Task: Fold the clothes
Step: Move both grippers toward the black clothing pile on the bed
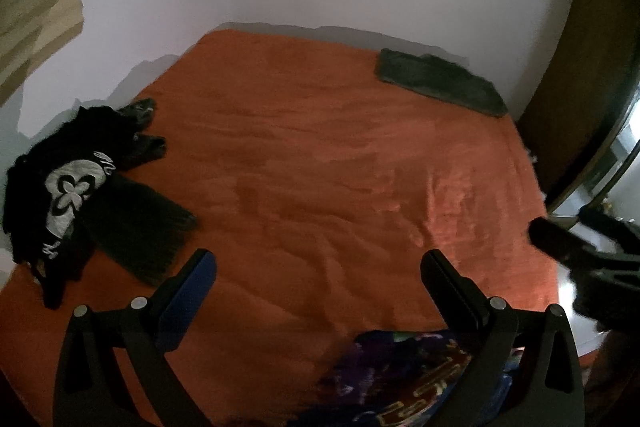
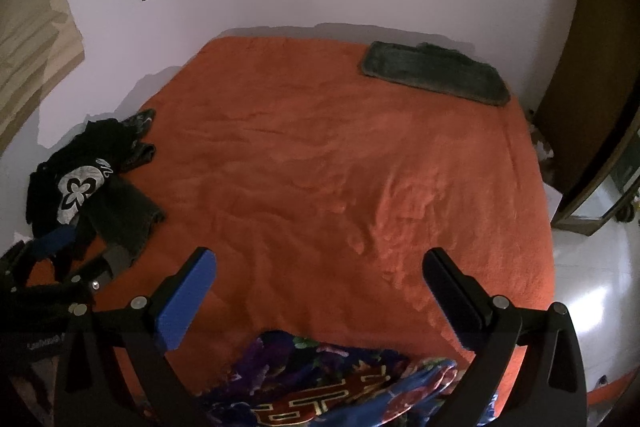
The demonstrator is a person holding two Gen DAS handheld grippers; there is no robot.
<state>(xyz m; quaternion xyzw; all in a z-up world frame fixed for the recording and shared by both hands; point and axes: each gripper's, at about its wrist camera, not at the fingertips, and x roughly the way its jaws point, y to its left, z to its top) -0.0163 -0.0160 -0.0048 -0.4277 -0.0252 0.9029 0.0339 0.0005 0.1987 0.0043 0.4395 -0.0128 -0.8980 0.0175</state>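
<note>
Your left gripper (image 1: 318, 259) and right gripper (image 2: 318, 259) both hang over the bed (image 2: 320, 155) with jaws spread wide, holding nothing, the orange blanket bare between the fingers. The colourful patterned garment (image 2: 340, 379) lies crumpled at the near edge of the bed, just below both grippers. A pile of black clothes with a white flower print (image 1: 68, 187) sits at the left edge, and a folded dark grey piece (image 2: 436, 73) lies flat at the far right corner, well apart.
</note>
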